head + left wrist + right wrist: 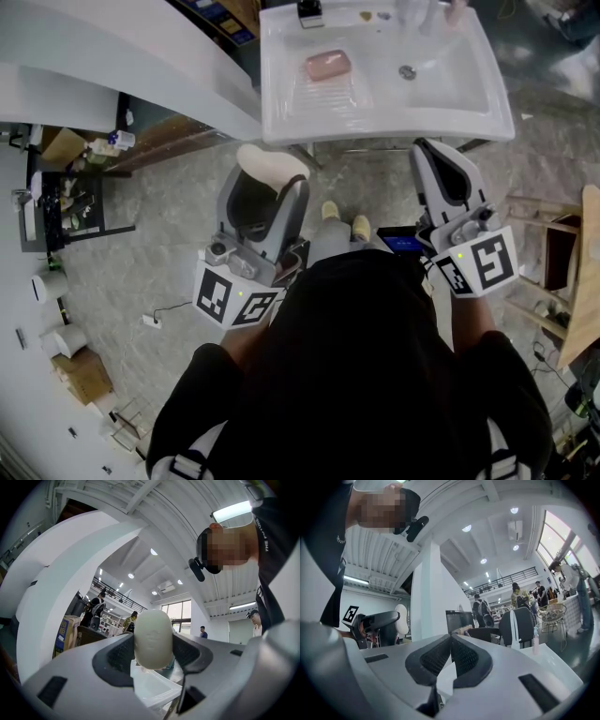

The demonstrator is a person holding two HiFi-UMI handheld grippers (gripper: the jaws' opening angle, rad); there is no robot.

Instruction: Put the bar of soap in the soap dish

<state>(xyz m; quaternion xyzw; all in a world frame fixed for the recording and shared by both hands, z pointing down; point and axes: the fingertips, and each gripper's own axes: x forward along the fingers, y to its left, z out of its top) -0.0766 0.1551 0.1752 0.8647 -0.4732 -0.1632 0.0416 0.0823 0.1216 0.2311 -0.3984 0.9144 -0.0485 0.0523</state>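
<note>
A cream-white bar of soap (272,165) is clamped between the jaws of my left gripper (267,180), held up in front of me below the sink's front edge. In the left gripper view the soap (153,638) stands on end between the two pads, in the left gripper (153,645). A pink soap dish (327,65) lies on the ribbed left part of the white sink (281,112), well beyond the soap. My right gripper (434,152) is shut with nothing in it; its tips meet in the right gripper (451,641) view, where the left gripper's soap (401,618) shows at the left.
The sink's basin has a drain (407,71), with a tap (310,11) at its back edge. A white curved counter (122,56) runs along the left. A cluttered shelf (66,202) stands left on the floor, and wooden furniture (567,272) at the right. People stand far off.
</note>
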